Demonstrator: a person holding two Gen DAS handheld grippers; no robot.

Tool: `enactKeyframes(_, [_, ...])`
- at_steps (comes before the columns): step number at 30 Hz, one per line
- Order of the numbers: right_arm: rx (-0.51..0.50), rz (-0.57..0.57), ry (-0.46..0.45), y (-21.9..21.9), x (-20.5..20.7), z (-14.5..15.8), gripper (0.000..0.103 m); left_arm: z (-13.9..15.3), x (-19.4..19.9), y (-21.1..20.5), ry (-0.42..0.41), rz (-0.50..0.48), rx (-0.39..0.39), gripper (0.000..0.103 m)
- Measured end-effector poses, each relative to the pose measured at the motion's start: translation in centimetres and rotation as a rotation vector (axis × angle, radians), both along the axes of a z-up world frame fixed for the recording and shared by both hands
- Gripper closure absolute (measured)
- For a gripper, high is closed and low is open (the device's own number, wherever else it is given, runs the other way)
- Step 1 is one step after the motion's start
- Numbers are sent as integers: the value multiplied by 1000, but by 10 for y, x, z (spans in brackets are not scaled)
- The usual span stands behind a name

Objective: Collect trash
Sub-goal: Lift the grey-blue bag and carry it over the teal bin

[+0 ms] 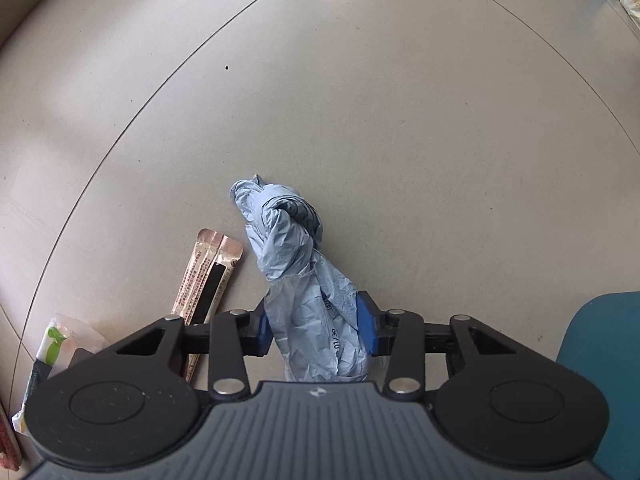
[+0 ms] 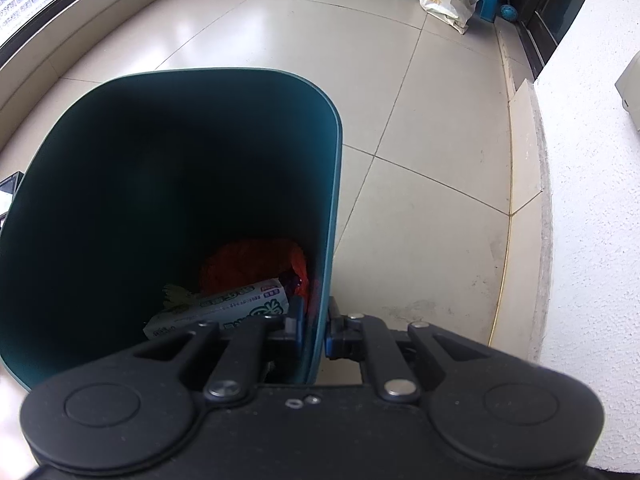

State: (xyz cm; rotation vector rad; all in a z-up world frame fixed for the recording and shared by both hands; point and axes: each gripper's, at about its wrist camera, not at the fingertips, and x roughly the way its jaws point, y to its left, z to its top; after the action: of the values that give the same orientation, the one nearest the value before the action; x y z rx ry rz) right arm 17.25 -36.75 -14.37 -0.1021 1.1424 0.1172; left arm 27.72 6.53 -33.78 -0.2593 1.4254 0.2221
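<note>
A crumpled pale-blue disposable glove (image 1: 280,224) lies on the beige tiled floor. My left gripper (image 1: 316,326) points straight down over its near end, and both blue pads press the glove's sides. In the right wrist view my right gripper (image 2: 316,328) is shut on the right wall of a dark teal waste bin (image 2: 336,160), one finger inside and one outside. At the bin's bottom lie a red crumpled bag (image 2: 248,264) and a white printed packet (image 2: 224,308). A corner of the teal bin (image 1: 604,360) shows at the right of the left wrist view.
Just left of the glove, a brown stick-shaped wrapper (image 1: 208,276) lies on the floor; further left is a white-and-green wrapper (image 1: 52,344). A white rough wall (image 2: 592,240) runs along the right. A white plastic bag (image 2: 444,0) stands far back, and a window ledge (image 2: 60,40) lines the left.
</note>
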Motion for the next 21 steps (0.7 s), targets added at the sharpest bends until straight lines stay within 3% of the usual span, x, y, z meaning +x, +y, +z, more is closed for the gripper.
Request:
enactKeyframes(3, [1,0,-1,0,0,0,94,11,-9,-3,-14,-21,26,70])
enactKeyframes(9, [2,-2,-6,0,-2,-1,96,46,-25,3,-50,-32,52,71])
enactKeyframes(21, [43,-12,-61,-7,-17,18,98,171,-64,-23,-165,-108,65,71])
